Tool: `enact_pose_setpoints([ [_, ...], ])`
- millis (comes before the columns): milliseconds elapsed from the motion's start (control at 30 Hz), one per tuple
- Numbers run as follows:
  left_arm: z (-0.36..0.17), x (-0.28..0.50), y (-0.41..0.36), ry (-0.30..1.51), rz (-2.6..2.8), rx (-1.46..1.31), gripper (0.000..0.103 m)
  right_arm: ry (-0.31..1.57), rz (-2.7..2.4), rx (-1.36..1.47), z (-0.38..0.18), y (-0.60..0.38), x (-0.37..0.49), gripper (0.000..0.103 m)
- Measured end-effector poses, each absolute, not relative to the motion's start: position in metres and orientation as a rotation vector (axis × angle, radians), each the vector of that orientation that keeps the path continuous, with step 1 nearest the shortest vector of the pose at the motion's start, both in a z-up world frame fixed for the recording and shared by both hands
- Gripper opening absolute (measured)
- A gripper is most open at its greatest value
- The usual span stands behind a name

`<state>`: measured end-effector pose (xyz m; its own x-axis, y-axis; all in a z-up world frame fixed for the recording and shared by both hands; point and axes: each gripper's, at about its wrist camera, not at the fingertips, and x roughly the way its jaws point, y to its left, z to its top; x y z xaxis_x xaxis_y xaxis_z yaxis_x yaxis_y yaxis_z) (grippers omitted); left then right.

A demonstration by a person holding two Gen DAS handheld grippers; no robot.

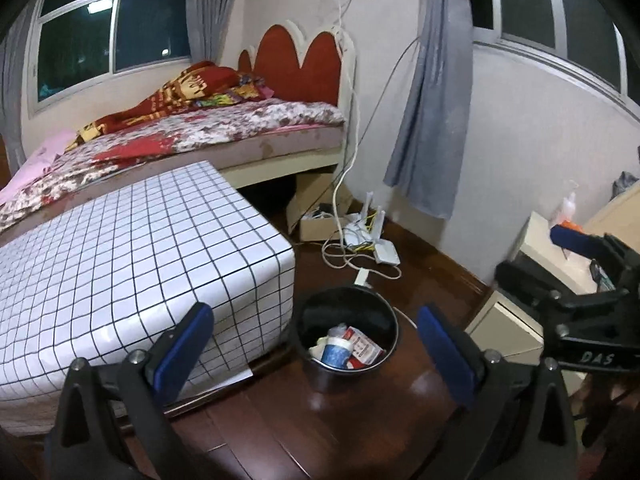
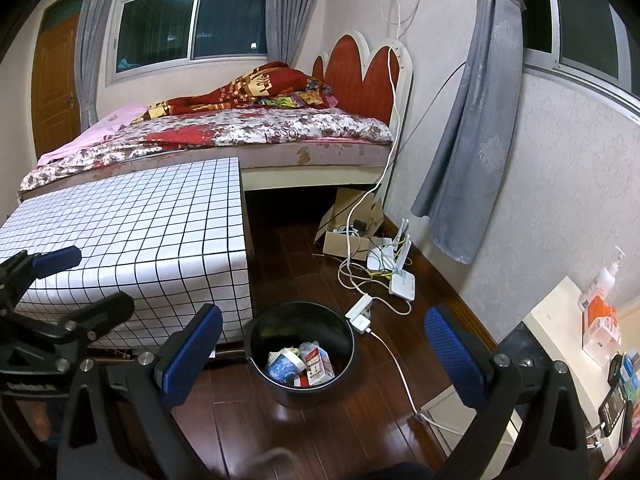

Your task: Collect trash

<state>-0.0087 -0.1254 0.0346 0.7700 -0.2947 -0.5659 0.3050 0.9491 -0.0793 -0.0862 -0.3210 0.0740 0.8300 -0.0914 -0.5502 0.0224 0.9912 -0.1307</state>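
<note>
Both my grippers, left gripper point(image 1: 316, 356) and right gripper point(image 2: 324, 356), spread, empty. Bin point(image 2: 301, 356) on floor holds cup, cartons. I judge collection mostly done; no loose trash visible.

Black bin point(image 1: 347, 320), black-gridded white table cover point(image 1: 120, 256), grey curtains point(image 1: 432, 92)
</note>
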Motion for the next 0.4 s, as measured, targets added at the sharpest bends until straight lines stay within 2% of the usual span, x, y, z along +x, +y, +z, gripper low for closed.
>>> enact_pose_setpoints([
  [267, 0.038, -0.015, -0.124, 0.531, -0.182, 0.126, 0.100, 0.592, -0.061, -0.120, 0.074, -0.323, -0.085, 0.102],
  [400, 0.041, -0.010, -0.109, 0.529, -0.206, 0.026, 0.102, 0.596, -0.060, -0.121, 0.074, -0.323, -0.084, 0.102],
])
